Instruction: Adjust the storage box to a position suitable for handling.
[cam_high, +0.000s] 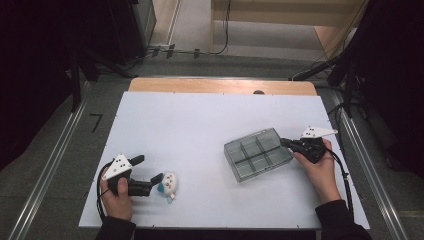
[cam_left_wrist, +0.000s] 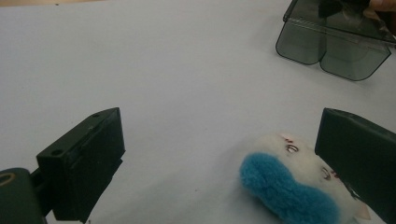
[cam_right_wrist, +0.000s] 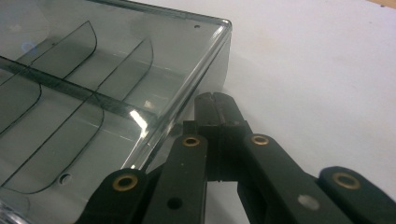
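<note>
On the white worktop (cam_high: 200, 130), the left tongs (cam_high: 150, 170) stand spread with the plush toy (cam_high: 168, 185) just off their right jaw, while the right tongs (cam_high: 290, 144), pressed together, touch the far-off divided tray (cam_high: 257, 152)'s right edge.

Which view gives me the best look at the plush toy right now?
The left gripper view: the plush toy lies close up between the open left gripper jaws, its blue patch and white face clear. The high view shows it small, beside that gripper. The right gripper view faces the grey divided tray.
</note>
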